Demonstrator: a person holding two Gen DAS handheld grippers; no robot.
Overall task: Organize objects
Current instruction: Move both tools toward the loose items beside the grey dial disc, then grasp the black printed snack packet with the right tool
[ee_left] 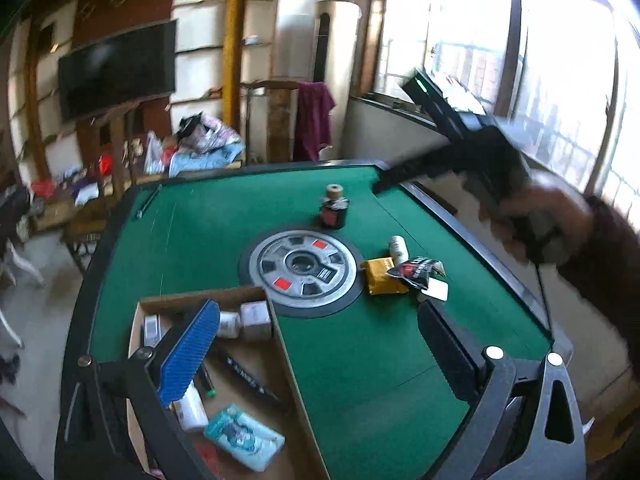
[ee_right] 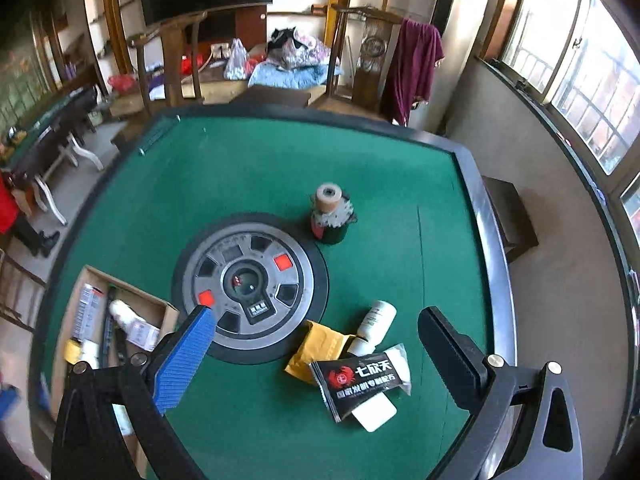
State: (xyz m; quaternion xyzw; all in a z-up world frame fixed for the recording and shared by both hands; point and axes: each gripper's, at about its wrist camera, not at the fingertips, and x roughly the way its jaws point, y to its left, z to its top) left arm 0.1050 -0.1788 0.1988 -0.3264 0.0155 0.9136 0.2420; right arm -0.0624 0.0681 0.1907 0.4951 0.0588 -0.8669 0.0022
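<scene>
On the green table a black snack packet (ee_right: 362, 380), a yellow pouch (ee_right: 314, 350), a white bottle (ee_right: 374, 326) and a white card (ee_right: 376, 414) lie in a cluster; the cluster also shows in the left wrist view, with the packet (ee_left: 416, 270) on top. A dark jar with a tape roll on top (ee_right: 330, 214) stands behind the centre disc. My right gripper (ee_right: 316, 356) is open and empty above the cluster. My left gripper (ee_left: 320, 354) is open and empty, its blue finger (ee_left: 188, 356) over the cardboard box (ee_left: 288, 356), which holds several items. The right gripper shows blurred in the left wrist view (ee_left: 480, 156).
A round metal disc (ee_right: 250, 280) sits in the table's middle. The table has a raised black rim (ee_right: 486, 216). Chairs, a cluttered side table and a second green table (ee_right: 44, 120) stand beyond; windows are on the right.
</scene>
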